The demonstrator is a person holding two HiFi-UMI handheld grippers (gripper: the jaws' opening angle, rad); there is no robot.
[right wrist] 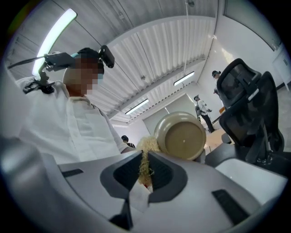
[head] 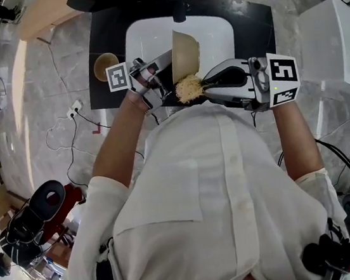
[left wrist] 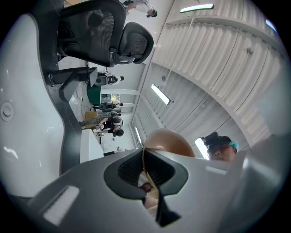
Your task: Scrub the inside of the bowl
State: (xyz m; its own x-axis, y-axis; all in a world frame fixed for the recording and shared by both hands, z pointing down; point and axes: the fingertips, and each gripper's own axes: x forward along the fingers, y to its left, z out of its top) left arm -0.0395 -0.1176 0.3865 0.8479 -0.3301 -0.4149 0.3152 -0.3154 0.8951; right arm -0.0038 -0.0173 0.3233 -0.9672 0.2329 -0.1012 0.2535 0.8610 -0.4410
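A tan bowl point(head: 185, 53) is held on edge over the white sink point(head: 148, 34). My left gripper point(head: 168, 80) is shut on its rim. In the left gripper view the bowl's brown outside point(left wrist: 168, 141) bulges above my left gripper point(left wrist: 144, 160). My right gripper point(head: 205, 87) is shut on a pale yellow fibre scrubber point(head: 187, 89), which sits at the bowl's lower rim, outside the hollow. In the right gripper view the scrubber point(right wrist: 146, 148) pokes out of my right gripper point(right wrist: 144, 167), and the bowl's inside point(right wrist: 184, 136) faces it just to the right. Whether scrubber and bowl touch I cannot tell.
A black tap point(head: 176, 1) stands at the sink's far side. The sink is set in a black counter point(head: 255, 23) that also carries a small brown bowl point(head: 105, 66). A white cabinet point(head: 335, 44) is on the right. Cables lie on the floor at left. A black office chair point(right wrist: 245, 104) stands beyond the sink.
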